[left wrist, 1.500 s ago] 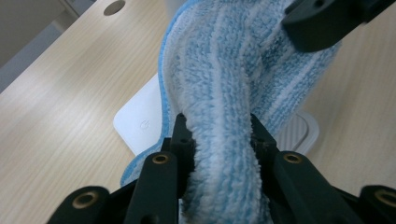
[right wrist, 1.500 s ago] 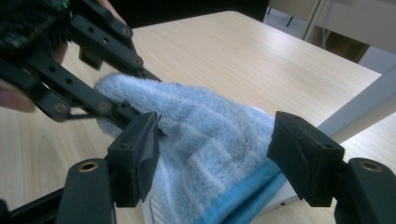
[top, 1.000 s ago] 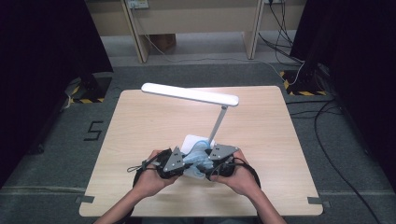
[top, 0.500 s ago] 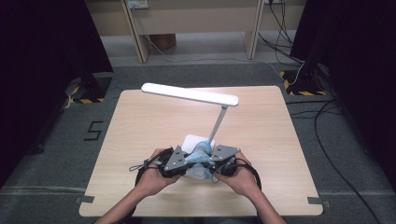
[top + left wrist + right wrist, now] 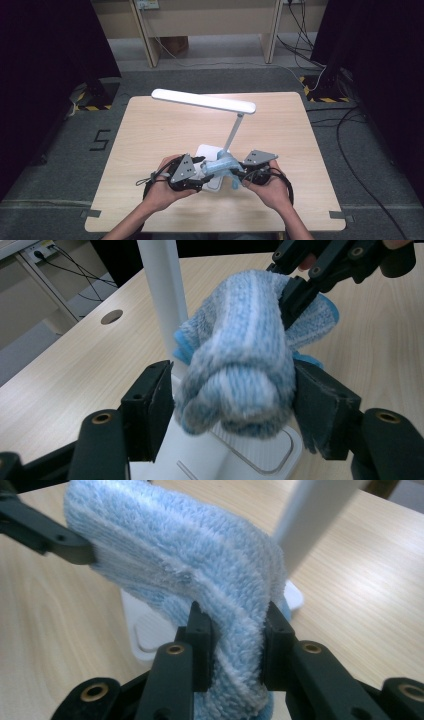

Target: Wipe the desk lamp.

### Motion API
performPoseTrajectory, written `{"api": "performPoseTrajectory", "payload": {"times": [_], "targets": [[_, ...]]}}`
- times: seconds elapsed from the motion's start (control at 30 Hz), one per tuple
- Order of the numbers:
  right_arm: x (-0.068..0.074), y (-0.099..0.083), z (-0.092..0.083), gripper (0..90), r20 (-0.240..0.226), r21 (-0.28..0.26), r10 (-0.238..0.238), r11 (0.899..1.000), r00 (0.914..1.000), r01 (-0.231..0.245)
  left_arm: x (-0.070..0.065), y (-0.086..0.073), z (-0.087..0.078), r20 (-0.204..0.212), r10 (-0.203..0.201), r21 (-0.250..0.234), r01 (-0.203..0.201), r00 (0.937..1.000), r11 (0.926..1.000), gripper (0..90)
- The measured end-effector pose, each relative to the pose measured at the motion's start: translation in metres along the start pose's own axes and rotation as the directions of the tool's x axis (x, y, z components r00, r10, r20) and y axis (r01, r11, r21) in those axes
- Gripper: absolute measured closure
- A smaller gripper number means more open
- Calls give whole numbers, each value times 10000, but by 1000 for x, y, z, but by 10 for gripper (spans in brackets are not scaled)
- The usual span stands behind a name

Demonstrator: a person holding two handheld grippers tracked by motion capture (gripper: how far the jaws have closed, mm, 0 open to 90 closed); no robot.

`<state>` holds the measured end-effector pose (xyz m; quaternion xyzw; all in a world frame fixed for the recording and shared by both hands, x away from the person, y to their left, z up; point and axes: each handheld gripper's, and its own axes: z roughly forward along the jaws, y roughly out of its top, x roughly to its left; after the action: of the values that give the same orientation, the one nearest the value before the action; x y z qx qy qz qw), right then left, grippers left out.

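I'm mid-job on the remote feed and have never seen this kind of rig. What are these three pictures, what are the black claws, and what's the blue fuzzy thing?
No robot arm here: a person holds a hand-held two-jaw gripper in each hand. The high view looks down on the wooden table from the person's side, with the left gripper and the right gripper low in the frame. Each of the other two pictures comes from a camera riding on one gripper, looking along its black jaws.

On the table stands a white desk lamp, its base just beyond the hands. Between the grippers is a blue and white cloth, rolled up. The right gripper view shows its jaws, which have just been closing, pinching the cloth. In the left gripper view the jaws have just been opening: the roll sits between them, with a gap on one side, so they look released.
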<state>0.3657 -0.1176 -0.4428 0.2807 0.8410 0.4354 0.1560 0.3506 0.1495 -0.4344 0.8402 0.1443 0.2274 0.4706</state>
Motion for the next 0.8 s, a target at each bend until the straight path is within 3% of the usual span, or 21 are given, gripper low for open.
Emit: {"api": "performPoseTrajectory", "payload": {"times": [0.07, 0.17, 0.23, 0.27, 0.43, 0.57, 0.7, 0.8], "targets": [[-4, -3, -3, 723, 263, 93, 174, 9998, 9995, -177, 0, -1, -1, 16, 119, 54, -119, 9999, 9999, 336], [-11, -8, -10, 724, 667, 173, 401, 9990, 9970, -414, 3, -7, -3, -13, -53, 60, 53, 10000, 10000, 347], [-18, -12, -18, 725, 1126, 109, 615, 9979, 9917, -632, 8, -16, -1, -171, -205, 408, 212, 9996, 9989, 370], [-24, -14, -25, 725, 1299, -80, 967, 9953, 9868, -965, 10, -19, 1, -300, -249, 613, 267, 9992, 9978, 398], [-36, -15, -46, 724, 1963, -492, 1355, 9905, 9711, -1283, 19, -41, 21, -632, -698, 1571, 790, 9956, 9844, 436], [-43, -8, -64, 724, 2148, -1129, 1624, 9836, 9631, -1407, 24, -55, 35, -749, -994, 1939, 1123, 9922, 9746, 440], [-50, 1, -85, 723, 2520, -2118, 2205, 9627, 9423, -1686, 26, -63, 42, -820, -1276, 1994, 1417, 9884, 9696, 446], [-54, 8, -94, 723, 2622, -2835, 2720, 9388, 9259, -1955, 26, -65, 44, -791, -1311, 1953, 1443, 9882, 9701, 451]]}}
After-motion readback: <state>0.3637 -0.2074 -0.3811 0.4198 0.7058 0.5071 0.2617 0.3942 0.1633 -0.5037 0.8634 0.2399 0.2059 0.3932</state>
